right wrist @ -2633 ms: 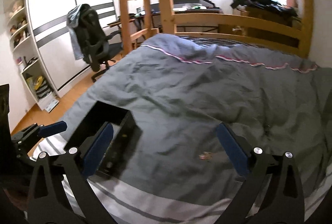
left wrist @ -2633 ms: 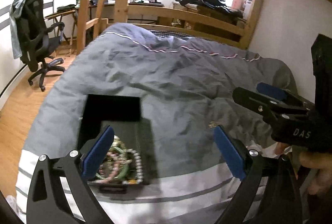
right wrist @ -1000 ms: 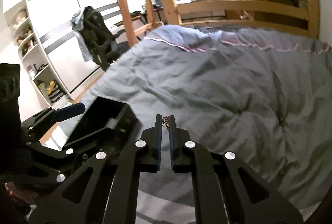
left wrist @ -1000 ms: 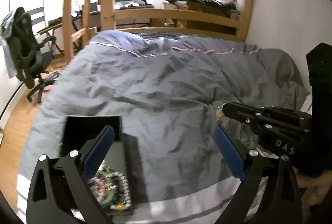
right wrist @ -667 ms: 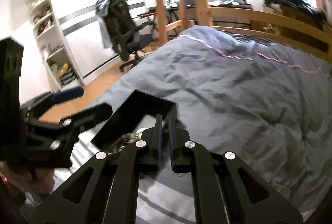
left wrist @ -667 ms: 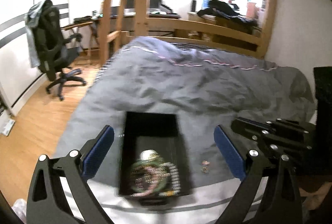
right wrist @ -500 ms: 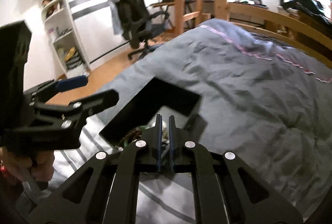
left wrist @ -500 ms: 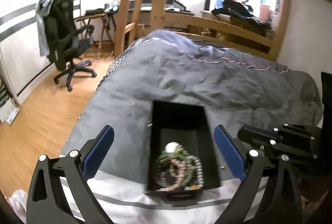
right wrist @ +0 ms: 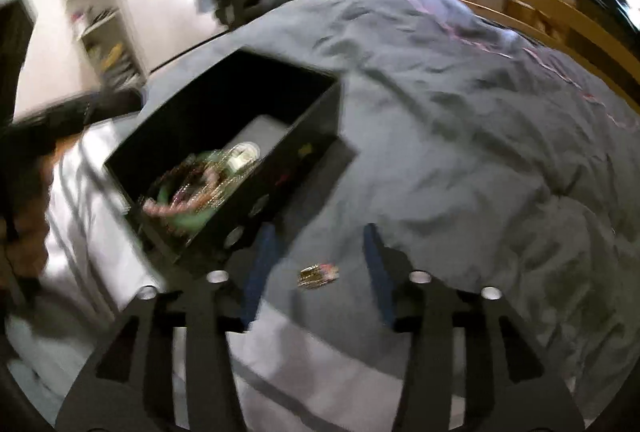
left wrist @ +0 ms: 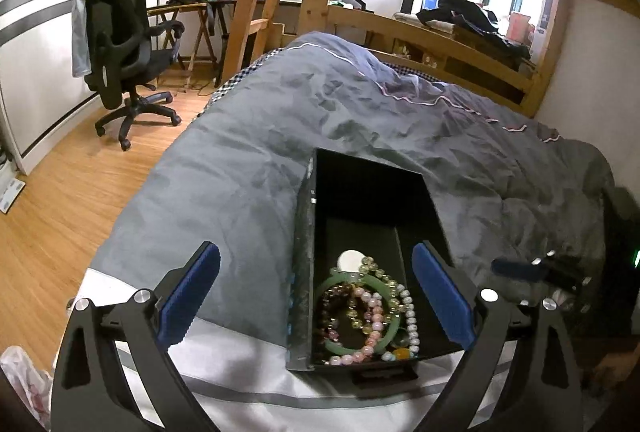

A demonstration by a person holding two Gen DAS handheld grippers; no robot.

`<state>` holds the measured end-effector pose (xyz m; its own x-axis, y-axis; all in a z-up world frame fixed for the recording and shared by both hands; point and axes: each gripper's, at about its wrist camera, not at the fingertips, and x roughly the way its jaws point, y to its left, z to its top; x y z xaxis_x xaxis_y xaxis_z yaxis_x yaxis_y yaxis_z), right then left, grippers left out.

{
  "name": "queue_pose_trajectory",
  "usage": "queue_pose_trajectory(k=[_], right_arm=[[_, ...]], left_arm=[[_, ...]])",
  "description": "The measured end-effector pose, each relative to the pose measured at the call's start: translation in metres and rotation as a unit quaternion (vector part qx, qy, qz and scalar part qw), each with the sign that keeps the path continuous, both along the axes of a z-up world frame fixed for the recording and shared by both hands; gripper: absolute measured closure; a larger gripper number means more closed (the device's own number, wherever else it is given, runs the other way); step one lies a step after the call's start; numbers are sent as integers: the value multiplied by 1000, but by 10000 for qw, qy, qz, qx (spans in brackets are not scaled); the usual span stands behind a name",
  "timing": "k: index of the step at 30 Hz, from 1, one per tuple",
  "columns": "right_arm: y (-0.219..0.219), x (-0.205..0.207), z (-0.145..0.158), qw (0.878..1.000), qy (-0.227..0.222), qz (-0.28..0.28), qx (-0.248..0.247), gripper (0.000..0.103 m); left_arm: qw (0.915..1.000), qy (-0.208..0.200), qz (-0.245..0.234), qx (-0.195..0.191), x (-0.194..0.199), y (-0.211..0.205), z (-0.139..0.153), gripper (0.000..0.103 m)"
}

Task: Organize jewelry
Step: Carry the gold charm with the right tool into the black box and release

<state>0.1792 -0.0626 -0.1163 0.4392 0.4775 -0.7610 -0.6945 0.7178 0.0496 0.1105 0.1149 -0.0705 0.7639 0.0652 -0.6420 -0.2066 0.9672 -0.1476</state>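
Note:
A black open jewelry box (left wrist: 308, 248) sits on the grey duvet near the bed's foot; it also shows in the right wrist view (right wrist: 316, 136). It holds a green bangle (left wrist: 332, 342) and several bead bracelets (left wrist: 376, 312). My left gripper (left wrist: 316, 288) is open, its blue pads on either side of the box's near end. My right gripper (right wrist: 316, 264) is open and blurred. A small gold piece of jewelry (right wrist: 318, 275) lies on the duvet between its fingers, just right of the box. The right gripper's tip shows in the left wrist view (left wrist: 520, 269).
The grey duvet (left wrist: 400, 136) covers the bed inside a wooden bunk frame (left wrist: 460, 44). A white striped sheet (left wrist: 240, 372) lies at the near edge. A black office chair (left wrist: 120, 44) stands on the wooden floor at the left. White shelves (right wrist: 100, 12) line the wall.
My right gripper was shut on the small gold piece and has opened; the piece now lies on the duvet beside the box. My left gripper has swung so the box sits between its fingers.

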Motion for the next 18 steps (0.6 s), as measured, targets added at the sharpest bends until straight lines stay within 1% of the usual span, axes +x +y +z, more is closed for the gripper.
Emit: queue_pose_trajectory(k=[3, 4, 5, 7, 8, 9, 12, 15, 17, 18], right_arm=[[15, -1, -18, 9994, 79, 87, -325, 54], [18, 1, -26, 9989, 153, 52, -441, 64], [18, 5, -36, 9980, 338, 32, -530, 78], [11, 10, -42, 9977, 509, -60, -452, 88], [5, 13, -40, 9976, 624, -90, -285, 88], [2, 13, -37, 9978, 630, -113, -197, 88], [-6, 11, -18, 9990, 387, -222, 35, 88], [-10, 8, 13, 9988, 120, -281, 382, 88], [-7, 4, 38, 9971, -14, -160, 737, 88], [-4, 1, 45, 9963, 0, -68, 859, 88]], left_arm=[[10000, 8, -43, 38, -3, -5, 0, 8], [10000, 14, -54, 49, -4, -6, 0, 8], [10000, 34, -67, 55, -3, -7, -1, 8], [9999, 73, -65, 65, -3, -8, -3, 8], [9999, 89, -65, 66, -2, -8, -4, 8], [9999, 108, -68, 73, -2, -8, -5, 8], [9998, 148, -63, 84, -3, -9, -5, 8], [9999, 76, -72, 71, -8, -8, 1, 8], [10000, 11, -81, 51, -11, -7, 5, 8], [10000, -18, -81, 35, -13, -6, 8, 8]])
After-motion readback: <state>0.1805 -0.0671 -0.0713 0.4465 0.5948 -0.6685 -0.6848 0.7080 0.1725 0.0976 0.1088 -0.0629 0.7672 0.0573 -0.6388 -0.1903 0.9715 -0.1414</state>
